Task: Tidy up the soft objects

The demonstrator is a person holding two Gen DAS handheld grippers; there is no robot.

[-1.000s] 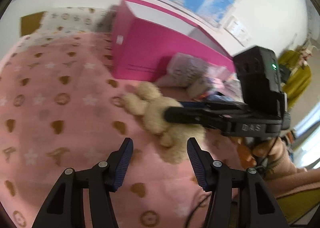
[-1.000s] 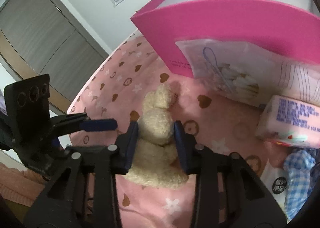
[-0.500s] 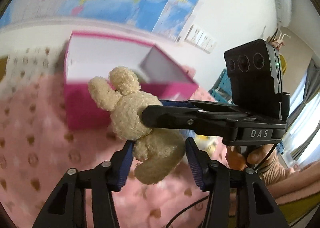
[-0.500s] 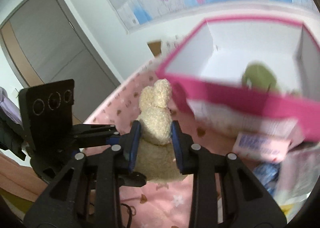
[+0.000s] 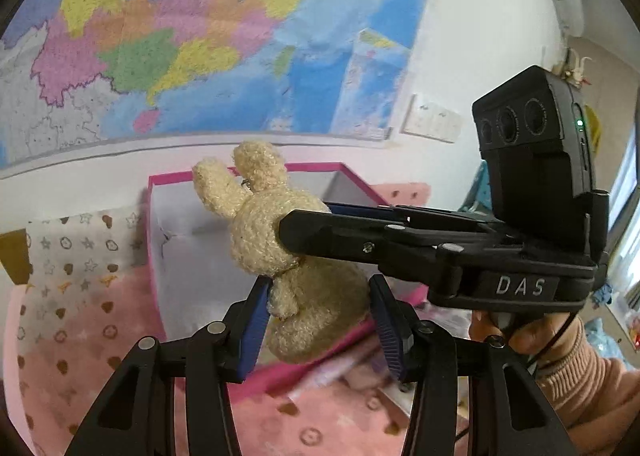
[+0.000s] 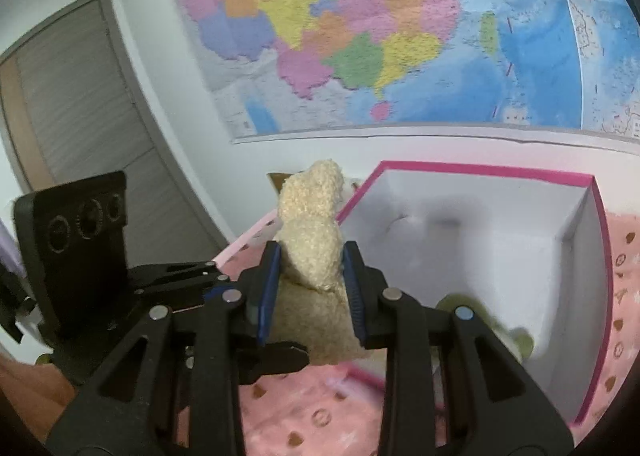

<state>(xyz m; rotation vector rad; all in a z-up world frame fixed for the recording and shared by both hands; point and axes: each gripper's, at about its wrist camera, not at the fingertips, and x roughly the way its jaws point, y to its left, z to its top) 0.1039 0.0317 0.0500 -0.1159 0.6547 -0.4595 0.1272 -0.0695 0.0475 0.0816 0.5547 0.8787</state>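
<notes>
A large map [image 6: 400,35] covers the wall far ahead of both pairs of fingers. Under it lies a bed with a pink blanket [image 5: 80,336] printed with hearts and stars. On the blanket stands a pink box [image 6: 600,296], open at the top and white inside, ahead and to the right of the right gripper's fingers. At the bottom of the box, just beyond the right finger, there is something green [image 6: 520,340], but it is blurred and I cannot tell what it is.

The plush rabbit [image 6: 312,252] is cream coloured and it is lifted in the air, in front of the near wall of the box. The right gripper [image 6: 310,292] has its fingers closed on the rabbit at the neck, one blue pad on each side, so the head and the ears stand up beyond the fingertips and the body hangs below them.

In the left wrist view the left gripper [image 5: 320,326] is wide open. The lower body of the rabbit [image 5: 316,308] hangs between its two fingers; it looks very near the left pad, but I cannot say that it touches.
</notes>
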